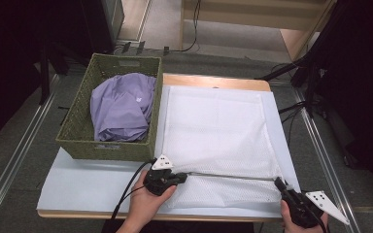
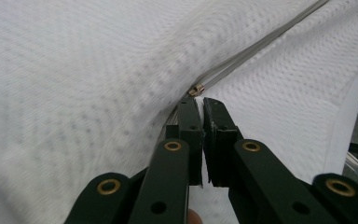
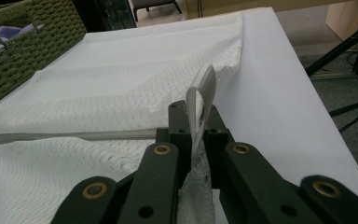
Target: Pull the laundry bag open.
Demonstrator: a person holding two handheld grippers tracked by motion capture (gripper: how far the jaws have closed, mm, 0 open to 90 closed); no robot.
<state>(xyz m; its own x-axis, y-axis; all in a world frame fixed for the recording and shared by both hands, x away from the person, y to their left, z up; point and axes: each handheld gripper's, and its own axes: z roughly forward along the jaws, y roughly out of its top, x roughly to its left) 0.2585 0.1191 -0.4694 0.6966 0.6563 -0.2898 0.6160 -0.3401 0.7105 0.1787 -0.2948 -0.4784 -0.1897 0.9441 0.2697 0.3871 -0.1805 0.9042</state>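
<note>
A white mesh laundry bag [image 1: 218,141] lies flat on the pale sheet that covers the table [image 1: 82,187], with a grey zipper [image 1: 228,175] running across its near part from one claw to the other.

The left gripper [image 1: 177,177] sits at the zipper's left end. In the left gripper view its jaws stand almost together, pinched on a thin white tab just behind the small brass zipper slider [image 2: 196,89], which lies right ahead of the jaw tips. The mesh spreads on both sides of the jaws, and the zipper line runs away from the tips up to the right.

The right gripper [image 1: 278,183] is at the bag's near right corner, well apart from the left one along the zipper. In the right gripper view its jaws are closed on the mesh corner and on a grey fabric loop [image 3: 203,91] that stands up between and above the tips. The zipper runs off to the left of these jaws.

Beyond the left gripper, beside the bag's left edge, stands a green woven basket [image 1: 77,128] holding a crumpled lilac garment [image 1: 121,107].
</note>
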